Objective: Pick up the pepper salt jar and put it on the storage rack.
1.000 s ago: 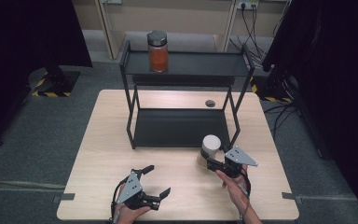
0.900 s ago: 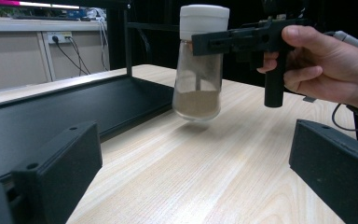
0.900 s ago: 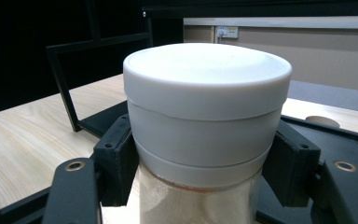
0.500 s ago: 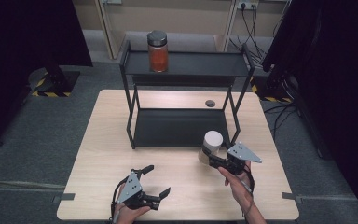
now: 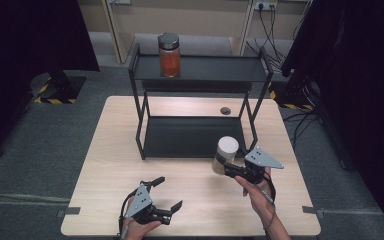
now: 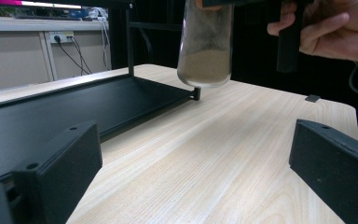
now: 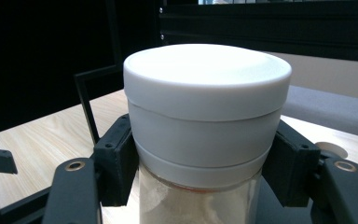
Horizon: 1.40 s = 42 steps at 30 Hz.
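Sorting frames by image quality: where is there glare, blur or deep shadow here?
High view: glare on the table behind the rack, corners black. Left gripper view: near jaws soft, held jar sharper. Right gripper view: white lid washed out on top, background dark.

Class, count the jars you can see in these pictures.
2. An orange-filled jar stands on the rack's top shelf; a white-lidded jar is held in the right gripper, off the table.

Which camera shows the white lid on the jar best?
The right gripper view: the white lid sits close and sharp, with the jaws clamped just under it. The high view shows it small, from above. The left gripper view shows the jar's glass body with its beige powder.
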Each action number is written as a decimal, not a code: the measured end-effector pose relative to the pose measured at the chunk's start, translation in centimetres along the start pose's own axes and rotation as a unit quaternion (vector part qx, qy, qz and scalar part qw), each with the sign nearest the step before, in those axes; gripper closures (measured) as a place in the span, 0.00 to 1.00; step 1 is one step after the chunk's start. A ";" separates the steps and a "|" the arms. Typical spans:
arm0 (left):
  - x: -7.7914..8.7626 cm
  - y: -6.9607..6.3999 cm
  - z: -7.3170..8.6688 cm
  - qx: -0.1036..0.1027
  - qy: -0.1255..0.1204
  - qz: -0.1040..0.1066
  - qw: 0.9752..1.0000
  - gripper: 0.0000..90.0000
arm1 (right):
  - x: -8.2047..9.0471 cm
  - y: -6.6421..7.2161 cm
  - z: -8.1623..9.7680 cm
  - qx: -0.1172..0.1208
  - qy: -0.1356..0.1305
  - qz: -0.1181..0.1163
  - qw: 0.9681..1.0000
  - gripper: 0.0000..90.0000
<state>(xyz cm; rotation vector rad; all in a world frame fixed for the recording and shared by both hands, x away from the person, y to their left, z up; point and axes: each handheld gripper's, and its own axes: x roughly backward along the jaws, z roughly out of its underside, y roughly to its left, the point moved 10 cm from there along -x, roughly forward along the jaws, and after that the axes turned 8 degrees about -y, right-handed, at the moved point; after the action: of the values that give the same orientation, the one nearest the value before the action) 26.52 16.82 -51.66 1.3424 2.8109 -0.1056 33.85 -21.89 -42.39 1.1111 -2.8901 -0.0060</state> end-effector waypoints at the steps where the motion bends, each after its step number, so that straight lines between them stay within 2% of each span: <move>1: 0.0 0.0 0.0 0.000 0.000 0.000 1.000 0.02 | 0.0 0.0 -0.2 0.002 -0.001 -0.001 1.000 0.39; 9: 0.1 0.0 0.0 -0.001 -0.001 -0.003 1.000 0.02 | -0.4 0.3 -2.3 0.008 0.006 -0.011 1.000 0.39; 14: 0.1 0.0 -0.1 -0.002 -0.002 -0.002 1.000 0.02 | -0.7 0.3 -3.3 0.000 0.004 -0.018 1.000 0.39; 31: 0.0 0.0 0.1 0.002 0.001 -0.001 1.000 0.02 | -1.6 0.7 -6.5 0.006 0.005 -0.030 1.000 0.39; 39: 0.1 0.1 0.1 0.003 0.000 -0.001 1.000 0.02 | -2.0 0.9 -8.4 0.018 0.000 -0.036 0.999 0.39; 42: 0.1 0.1 0.1 0.003 0.000 -0.001 1.000 0.02 | -2.2 0.9 -9.0 0.015 0.002 -0.041 0.999 0.39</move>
<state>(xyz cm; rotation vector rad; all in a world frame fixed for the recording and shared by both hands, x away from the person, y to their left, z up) 26.54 16.90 -51.77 1.3414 2.8150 -0.1146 35.30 -19.62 -33.46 1.2324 -2.8487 0.0357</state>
